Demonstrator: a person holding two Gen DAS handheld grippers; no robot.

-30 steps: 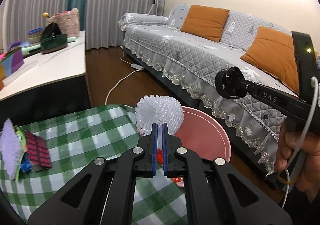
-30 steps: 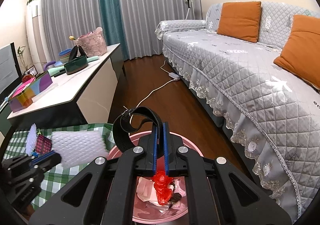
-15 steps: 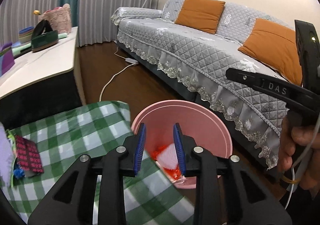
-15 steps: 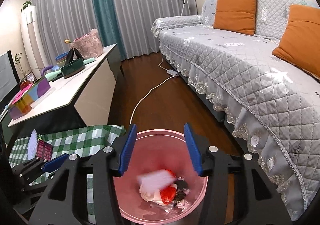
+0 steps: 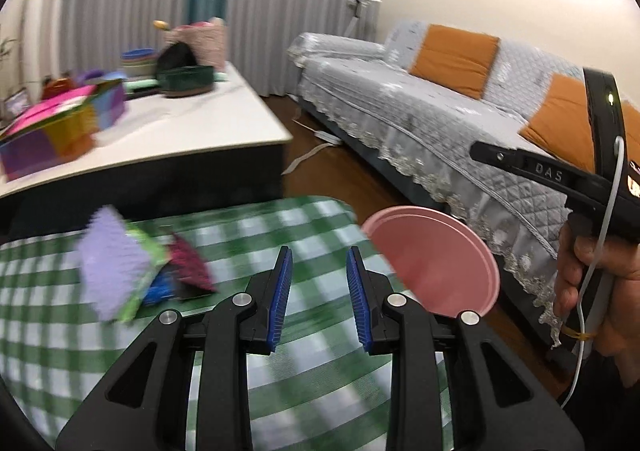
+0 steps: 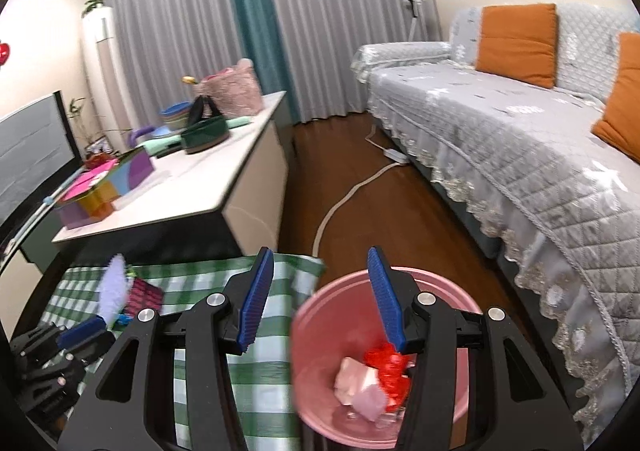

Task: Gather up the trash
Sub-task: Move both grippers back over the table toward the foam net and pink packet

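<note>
My left gripper (image 5: 319, 285) is open and empty above the green checked tablecloth (image 5: 280, 371). Left of it lies a pile of trash: a pale purple foam net (image 5: 112, 271), a dark red wrapper (image 5: 188, 263) and green and blue scraps. The pink bin (image 5: 436, 263) stands right of the table. My right gripper (image 6: 322, 295) is open and empty over the table edge and the pink bin (image 6: 320, 331), which holds red trash (image 6: 390, 367) and pale pink pieces (image 6: 360, 383). The trash pile also shows in the right wrist view (image 6: 120, 291).
A white low cabinet (image 5: 180, 131) with colourful boxes, bowls and a basket stands behind the table. A grey sofa (image 6: 520, 139) with orange cushions runs along the right. A white cable (image 6: 348, 195) lies on the wood floor. The other gripper's body (image 5: 560, 179) is at the right.
Both grippers opened and dropped their trash, the white foam net and the black strap, into the pink bin. The left gripper has swung left over the table towards the trash pile.
</note>
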